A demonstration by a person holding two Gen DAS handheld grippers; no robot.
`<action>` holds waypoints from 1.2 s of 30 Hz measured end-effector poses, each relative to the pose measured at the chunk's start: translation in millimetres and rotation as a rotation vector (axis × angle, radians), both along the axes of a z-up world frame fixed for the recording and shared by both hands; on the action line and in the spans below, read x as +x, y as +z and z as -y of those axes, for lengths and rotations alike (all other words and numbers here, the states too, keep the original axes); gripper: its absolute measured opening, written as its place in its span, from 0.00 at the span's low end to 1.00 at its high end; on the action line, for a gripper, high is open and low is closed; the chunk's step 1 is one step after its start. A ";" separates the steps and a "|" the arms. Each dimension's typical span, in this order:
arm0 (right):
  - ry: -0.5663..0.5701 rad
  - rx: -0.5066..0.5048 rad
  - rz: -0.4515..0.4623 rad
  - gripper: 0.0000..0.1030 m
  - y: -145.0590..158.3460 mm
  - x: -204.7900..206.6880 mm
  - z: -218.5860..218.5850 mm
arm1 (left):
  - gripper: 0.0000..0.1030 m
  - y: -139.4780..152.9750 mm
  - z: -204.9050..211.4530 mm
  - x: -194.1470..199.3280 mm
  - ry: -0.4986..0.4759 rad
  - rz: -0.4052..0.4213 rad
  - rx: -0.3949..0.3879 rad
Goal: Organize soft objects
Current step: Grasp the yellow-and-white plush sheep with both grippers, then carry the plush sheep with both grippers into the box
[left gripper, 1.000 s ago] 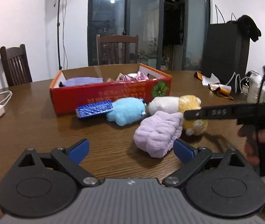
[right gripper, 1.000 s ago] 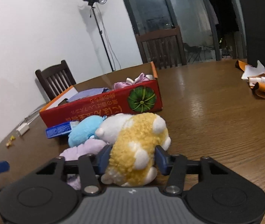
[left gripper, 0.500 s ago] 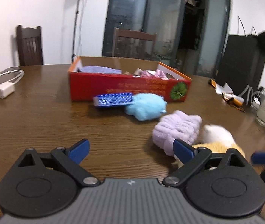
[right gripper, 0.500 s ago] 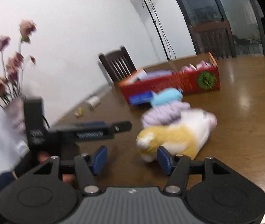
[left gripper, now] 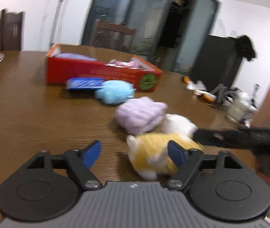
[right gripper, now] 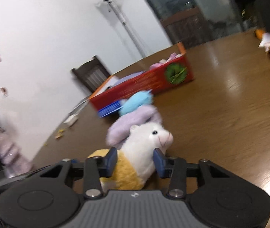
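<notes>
Right gripper (right gripper: 135,160) is closing on the yellow-and-white plush (right gripper: 135,155): both blue pads sit against its sides at the neck, low centre of the right wrist view, so I read it as gripped. Left gripper (left gripper: 134,153) is also closing, but its pads aren't pressing anything. The plush body sits in the right half of the gap, by the right finger, and the left finger has bare table (left gripper: 30,114) in front of it. So left is unclenched for now.

Step in hand, as I judge it: picking the plush off the table to move it into the red box (left gripper: 100,72), which sits at upper centre of the left wrist view with some cloth items already inside. Purple fluffy piece (left gripper: 140,116) is just behind the plush, touching or nearly so. Blue fluffy piece (left gripper: 114,94) lies further up the frame against the box front, beside a blue brush (left gripper: 83,80).

Frames are motion-blurred, so contact detail is rough.

Next move needs:
- firm right grip confirmed before lifting
- left either clamps the plush body for a two-handed carry or backs off, not half in
- lift clear of the purple piece so it doesn't drag
- carry over the box's near wall, then drop inside
</notes>
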State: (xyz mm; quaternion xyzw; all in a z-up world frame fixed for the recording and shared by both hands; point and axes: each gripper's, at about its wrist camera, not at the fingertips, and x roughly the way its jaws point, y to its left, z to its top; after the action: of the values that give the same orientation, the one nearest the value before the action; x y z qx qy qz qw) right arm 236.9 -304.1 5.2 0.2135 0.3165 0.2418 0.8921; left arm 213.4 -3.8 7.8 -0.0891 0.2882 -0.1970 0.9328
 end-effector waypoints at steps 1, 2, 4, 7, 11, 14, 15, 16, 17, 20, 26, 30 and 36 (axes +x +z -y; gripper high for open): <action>0.049 0.000 0.008 0.38 0.8 -5.0 -7.8 | 0.75 -1.6 -7.8 2.0 0.043 -0.006 -0.016; 0.099 -0.004 0.015 0.38 3.1 -9.6 -13.0 | 0.74 -1.6 -13.2 4.2 0.079 -0.013 -0.022; 0.234 -0.020 0.042 0.38 11.6 -18.6 -27.8 | 0.73 0.6 -24.6 4.0 0.179 -0.013 -0.027; 0.219 -0.055 0.146 0.45 30.0 -31.0 -25.9 | 0.73 7.8 -34.0 -0.3 0.221 0.007 -0.040; 0.051 -0.064 0.108 0.60 21.5 -9.3 -8.1 | 0.77 8.1 -36.2 3.5 0.143 -0.071 -0.177; 0.065 -0.022 0.061 0.60 6.9 9.1 -10.8 | 0.76 -0.3 -30.3 10.5 0.137 -0.130 -0.245; 0.067 -0.006 0.040 0.63 0.7 15.4 -12.5 | 0.75 -2.4 -28.8 12.3 0.145 -0.135 -0.247; 0.068 0.000 0.023 0.63 -4.2 20.3 -14.1 | 0.72 -4.3 -27.9 13.7 0.151 -0.141 -0.246; 0.063 0.010 0.005 0.63 -9.8 25.2 -15.0 | 0.68 -6.1 -28.0 14.7 0.153 -0.149 -0.249; 0.076 0.047 -0.045 0.59 -26.6 35.0 -19.2 | 0.57 -12.0 -32.9 17.1 0.126 -0.181 -0.327; 0.109 0.108 -0.076 0.47 -32.9 36.2 -21.6 | 0.42 -14.3 -37.1 18.7 0.103 -0.154 -0.366; 0.125 0.081 -0.043 0.45 -12.2 36.3 -28.9 | 0.42 3.4 -41.6 23.4 0.111 -0.079 -0.393; 0.149 0.065 0.095 0.42 48.4 88.9 -50.1 | 0.42 65.2 -60.1 90.9 0.087 0.046 -0.346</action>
State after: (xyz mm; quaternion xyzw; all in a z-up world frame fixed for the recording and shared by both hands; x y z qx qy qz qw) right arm 325.8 -254.0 53.6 0.2064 0.2809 0.3275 0.8782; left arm 304.3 56.2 73.1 -0.2562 0.2244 -0.2051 0.9176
